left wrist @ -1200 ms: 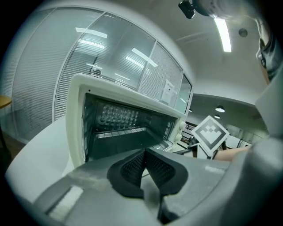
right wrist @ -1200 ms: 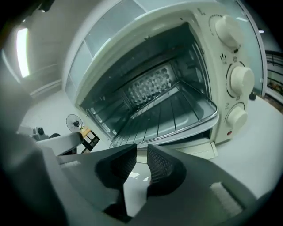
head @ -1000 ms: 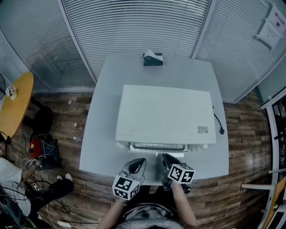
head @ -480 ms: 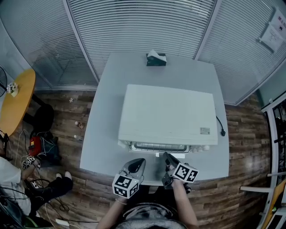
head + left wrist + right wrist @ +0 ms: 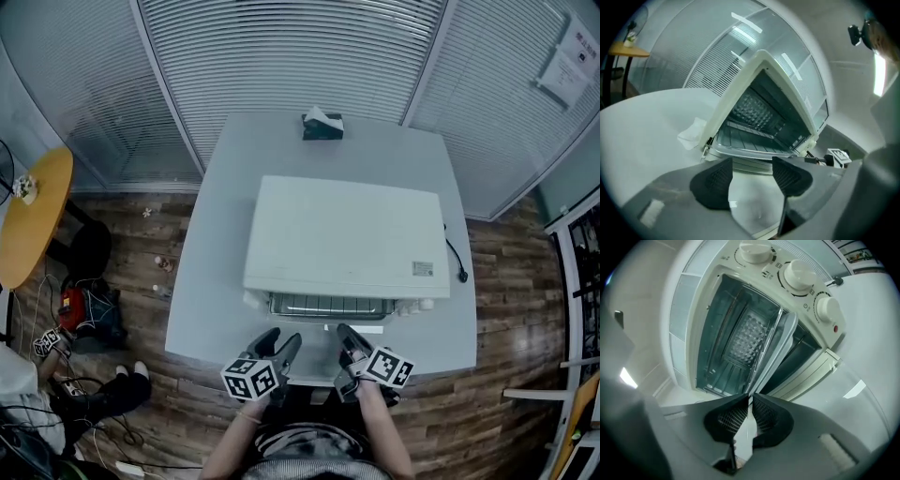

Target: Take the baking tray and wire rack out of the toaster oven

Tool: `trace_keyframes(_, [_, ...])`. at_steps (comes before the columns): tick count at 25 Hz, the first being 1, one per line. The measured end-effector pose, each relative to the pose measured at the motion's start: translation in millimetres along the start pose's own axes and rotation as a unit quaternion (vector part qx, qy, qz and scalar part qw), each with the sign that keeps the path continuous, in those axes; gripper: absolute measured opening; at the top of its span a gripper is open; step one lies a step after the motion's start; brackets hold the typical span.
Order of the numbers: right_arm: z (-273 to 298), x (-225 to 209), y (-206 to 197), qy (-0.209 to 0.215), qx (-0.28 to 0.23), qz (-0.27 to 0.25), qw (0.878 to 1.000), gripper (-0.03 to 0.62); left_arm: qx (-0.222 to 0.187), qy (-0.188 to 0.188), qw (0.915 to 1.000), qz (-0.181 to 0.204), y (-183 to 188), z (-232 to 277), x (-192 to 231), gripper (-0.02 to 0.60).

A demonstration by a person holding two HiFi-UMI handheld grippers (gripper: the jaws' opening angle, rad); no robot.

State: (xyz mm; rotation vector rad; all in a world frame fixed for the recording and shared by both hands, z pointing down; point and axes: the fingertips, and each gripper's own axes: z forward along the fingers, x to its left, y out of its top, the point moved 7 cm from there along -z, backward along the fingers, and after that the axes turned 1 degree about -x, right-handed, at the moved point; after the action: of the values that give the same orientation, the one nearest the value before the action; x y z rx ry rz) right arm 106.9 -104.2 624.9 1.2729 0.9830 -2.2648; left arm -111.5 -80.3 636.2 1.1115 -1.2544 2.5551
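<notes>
The right hand-held gripper (image 5: 750, 414), jaws just closing, pinches the baking tray (image 5: 750, 152) rim; the left hand-held gripper (image 5: 752, 180), jaws just opening, holds nothing.

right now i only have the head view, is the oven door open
observer: Yes, the right gripper view shows the door swung down toward the camera.
operator: anything inside
observer: The left gripper view shows a barred wire rack sitting low inside.
operator: is the right hand-held gripper on the door
observer: Yes, its jaws have just been closing and pinch the door's front edge.
</notes>
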Motion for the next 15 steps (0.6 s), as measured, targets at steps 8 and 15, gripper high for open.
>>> trace_keyframes(8, [-18, 5, -14, 0.000, 0.007, 0.006, 1.000, 0.029, -0.040, 0.006, 0.9906, -0.131, -10, 5, 26, 0.307])
trace_keyframes(15, [-25, 6, -23, -0.002, 0.015, 0.001, 1.000, 0.029, -0.061, -0.011, 0.9816, -0.181, -8, 17, 42, 0.293])
